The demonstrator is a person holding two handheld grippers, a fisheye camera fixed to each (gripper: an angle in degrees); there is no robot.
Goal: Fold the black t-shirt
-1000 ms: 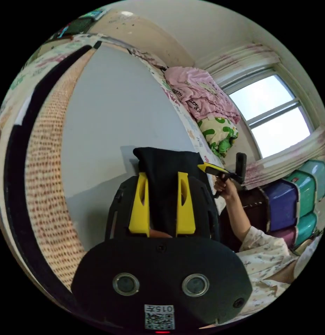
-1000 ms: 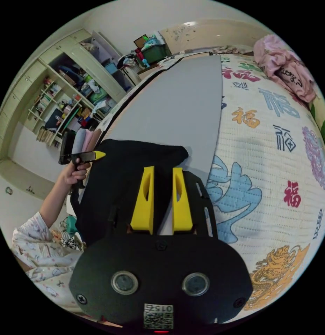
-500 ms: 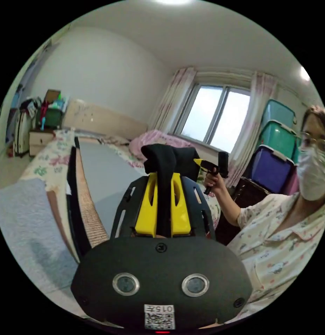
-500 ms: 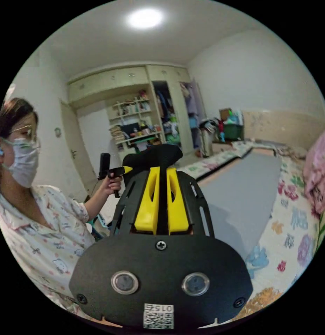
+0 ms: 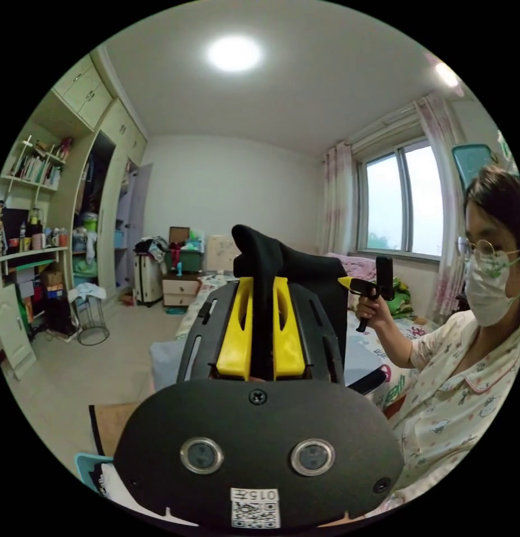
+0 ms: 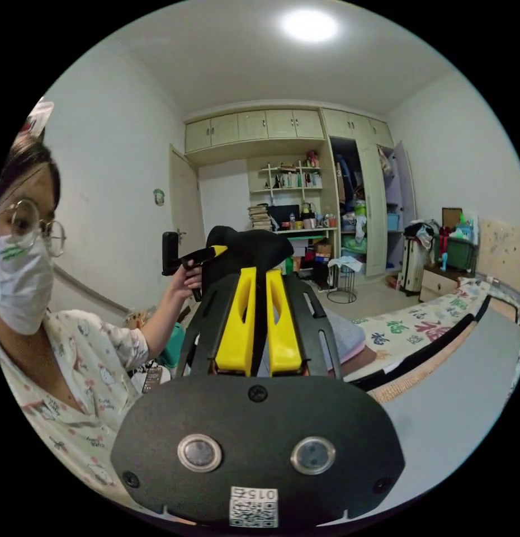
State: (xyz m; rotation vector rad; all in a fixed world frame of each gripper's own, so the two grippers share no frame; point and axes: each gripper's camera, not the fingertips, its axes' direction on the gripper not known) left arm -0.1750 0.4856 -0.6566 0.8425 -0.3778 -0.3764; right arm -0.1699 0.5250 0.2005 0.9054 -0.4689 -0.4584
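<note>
Ceiling light [image 5: 234, 53] top centre, window [image 5: 404, 204] with curtains right, shelves [image 5: 25, 184] of books far left. Right gripper view: wardrobe [image 6: 372, 207] centre right, patterned bed [image 6: 433, 327] lower right.

In the right gripper view, the right gripper [image 6: 259, 279] with yellow plastic jaws is clamped on a fold of the black cotton t-shirt [image 6: 254, 246], whose cloth bulges above the jaw tips. The left gripper [image 6: 218, 251], yellow-tipped with a black handle, is held in a person's hand [image 6: 187, 278] and meets the same black cloth at its other edge. Beyond them lies the grey flat mat [image 6: 461, 386] on the patterned quilted bed [image 6: 422, 327], touching the bed's near edge.
</note>
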